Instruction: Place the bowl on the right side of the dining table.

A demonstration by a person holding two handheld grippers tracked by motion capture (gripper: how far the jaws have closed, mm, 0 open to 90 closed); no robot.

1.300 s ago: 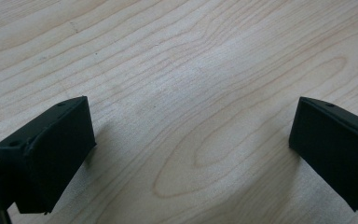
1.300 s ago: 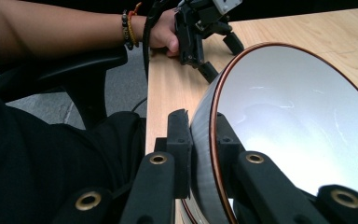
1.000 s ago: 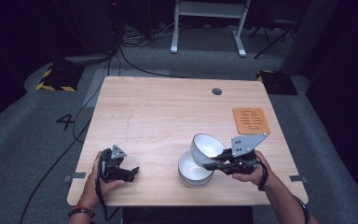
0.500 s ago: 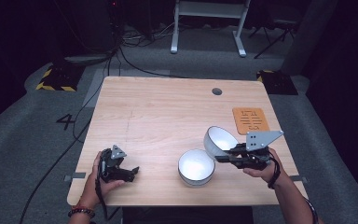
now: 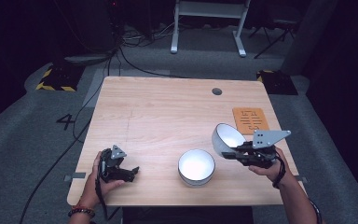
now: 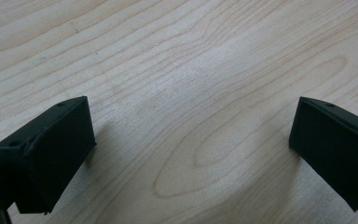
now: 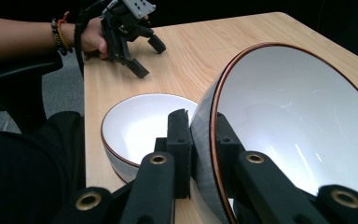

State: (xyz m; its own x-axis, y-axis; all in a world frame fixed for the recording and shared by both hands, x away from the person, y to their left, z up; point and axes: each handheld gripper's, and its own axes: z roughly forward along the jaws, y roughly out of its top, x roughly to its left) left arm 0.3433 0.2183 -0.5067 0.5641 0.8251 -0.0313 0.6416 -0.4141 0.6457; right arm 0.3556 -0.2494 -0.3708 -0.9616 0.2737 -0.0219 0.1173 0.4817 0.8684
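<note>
You have two white, brown-rimmed ceramic bowls: right tongs (image 5: 230,154) grip the tilted bowl (image 5: 225,137) at three o'clock of the resting bowl (image 5: 196,166); left tongs (image 5: 129,172) gape empty.

Digit "4" on the grey floor (image 5: 66,122)

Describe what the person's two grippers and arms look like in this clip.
Both grippers are black. The right gripper has brass-coloured pivot pins and carries a grey three-cornered plate with small holes. The left gripper has a smaller grey plate and blocky black pads; a black cable trails from it. The left wrist wears beaded bracelets, the right a dark strap; forearms bare.
</note>
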